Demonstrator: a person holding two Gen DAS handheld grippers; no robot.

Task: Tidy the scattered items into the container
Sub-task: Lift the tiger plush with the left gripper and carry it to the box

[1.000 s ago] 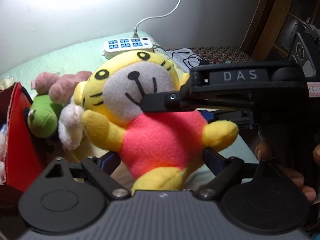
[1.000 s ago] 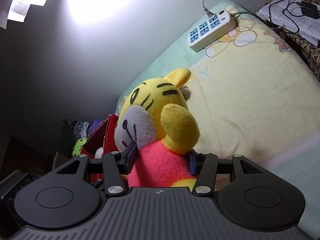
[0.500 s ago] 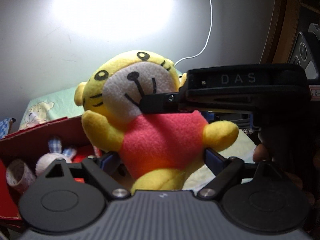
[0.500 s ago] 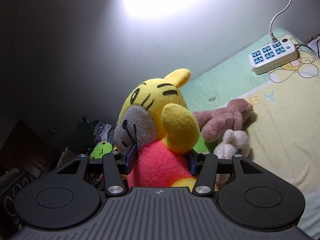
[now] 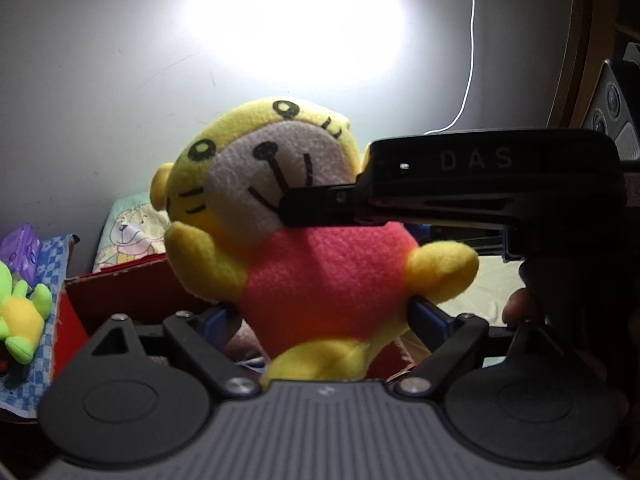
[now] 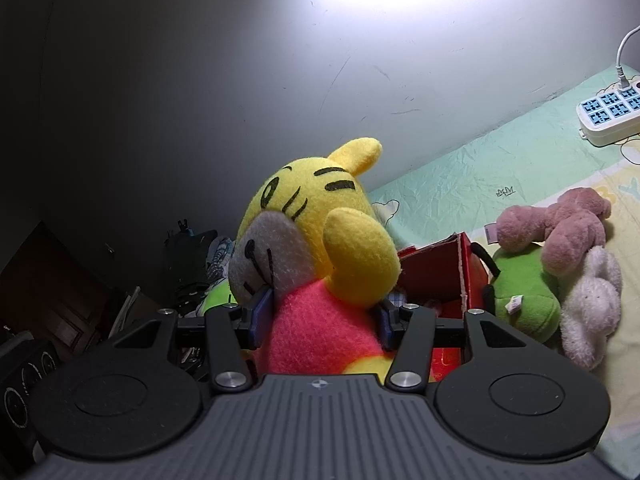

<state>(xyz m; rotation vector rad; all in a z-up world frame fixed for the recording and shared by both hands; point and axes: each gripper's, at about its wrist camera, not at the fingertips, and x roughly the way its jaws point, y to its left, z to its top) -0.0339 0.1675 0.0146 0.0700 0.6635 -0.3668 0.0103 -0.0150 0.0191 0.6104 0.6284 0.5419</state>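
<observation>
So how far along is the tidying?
Midway. Both sets of jaws grip the yellow tiger toy, carried by the red box. Something checked already shows inside the box. Left: a pink toy, a green one and a white one beside it.

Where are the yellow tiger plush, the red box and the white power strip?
yellow tiger plush (image 6: 320, 328), right wrist view, on its pink shirt.
red box (image 6: 444, 276), right wrist view, on its upright side wall behind the plush.
white power strip (image 6: 608, 114), right wrist view, on its blue socket face.
</observation>
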